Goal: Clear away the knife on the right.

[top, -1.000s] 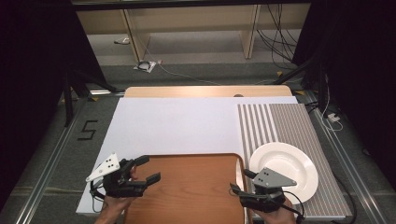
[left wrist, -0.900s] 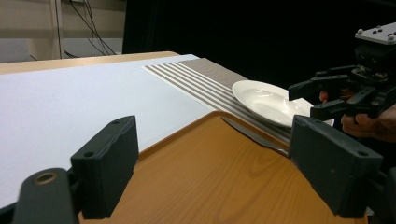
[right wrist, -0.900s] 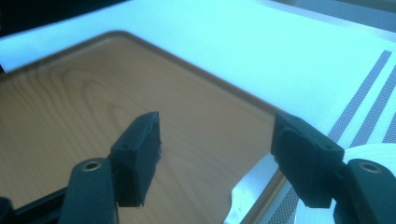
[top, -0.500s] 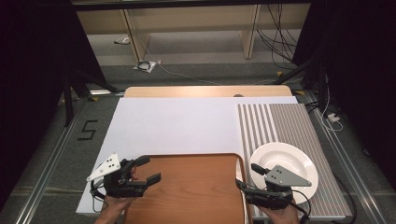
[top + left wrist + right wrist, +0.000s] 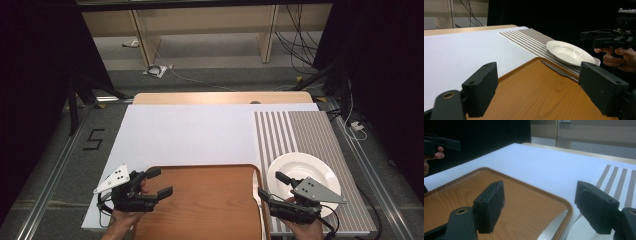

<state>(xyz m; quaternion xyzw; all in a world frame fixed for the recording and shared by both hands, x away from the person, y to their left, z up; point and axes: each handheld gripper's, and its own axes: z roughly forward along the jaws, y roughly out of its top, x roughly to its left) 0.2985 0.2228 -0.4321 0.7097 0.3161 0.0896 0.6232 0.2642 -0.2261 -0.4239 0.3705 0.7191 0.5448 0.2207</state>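
Lab recording bay: black curtains [image 5: 35, 100] at 9 and 3 o'clock, metal floor rails [image 5: 50, 175], loose cables [image 5: 295, 45] at 1 o'clock, taped floor number [image 5: 94, 139], bare wooden shelving [image 5: 200, 25] at 12 o'clock.

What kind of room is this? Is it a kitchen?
Probably not a kitchen: it looks like a lab or test room. The white plate and wooden tray sit on a table with metal rails, while loose cables lie on the floor.
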